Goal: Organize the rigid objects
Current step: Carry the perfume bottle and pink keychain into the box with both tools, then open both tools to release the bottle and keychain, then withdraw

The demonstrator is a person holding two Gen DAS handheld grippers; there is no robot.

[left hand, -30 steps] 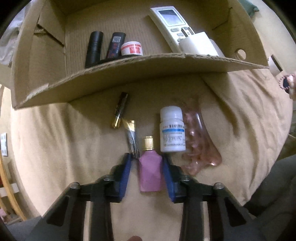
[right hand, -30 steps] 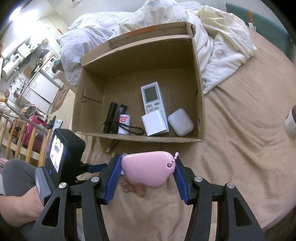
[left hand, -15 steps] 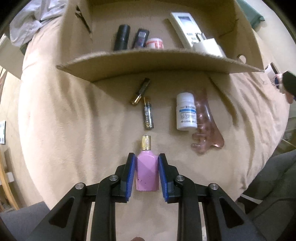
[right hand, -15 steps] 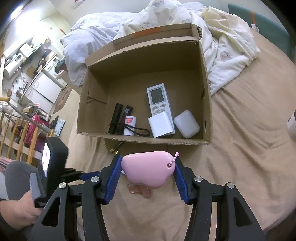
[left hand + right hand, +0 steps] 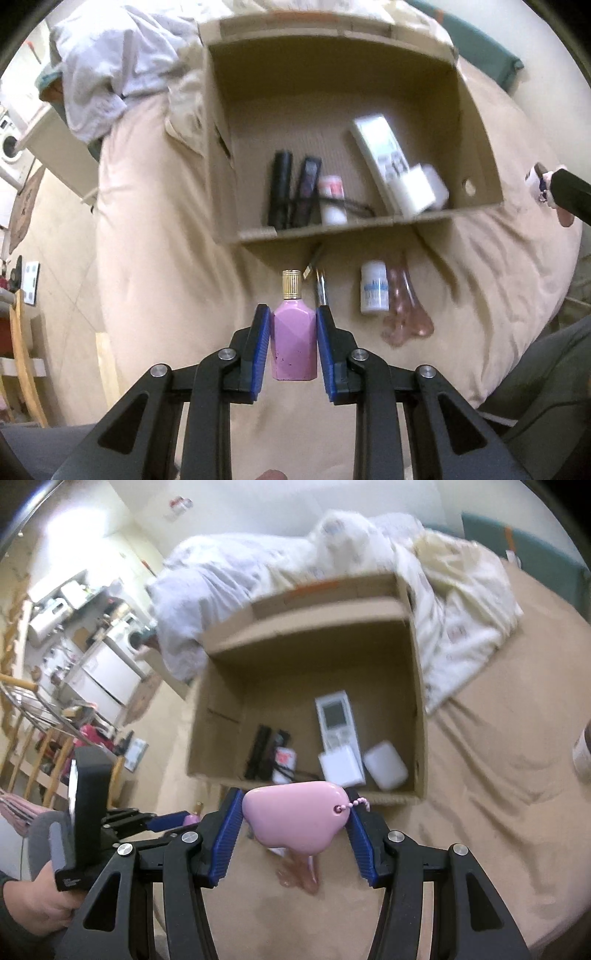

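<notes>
A pink bottle (image 5: 294,341) is clamped by the left gripper (image 5: 294,345) at lower centre; a pink case (image 5: 295,821) is pinched by the right gripper (image 5: 295,829).

Matt corrugated cardboard box (image 5: 476,122), glossy pink plastic case (image 5: 295,821), soft beige cloth bedsheet (image 5: 155,258).

Warm, dim indoor light. Strong fisheye bending, black vignette corners. Motion blur smears the cardboard box (image 5: 343,155) and bedding; both grippers stay sharp. Far-left ceiling glare washes out the right wrist view.
</notes>
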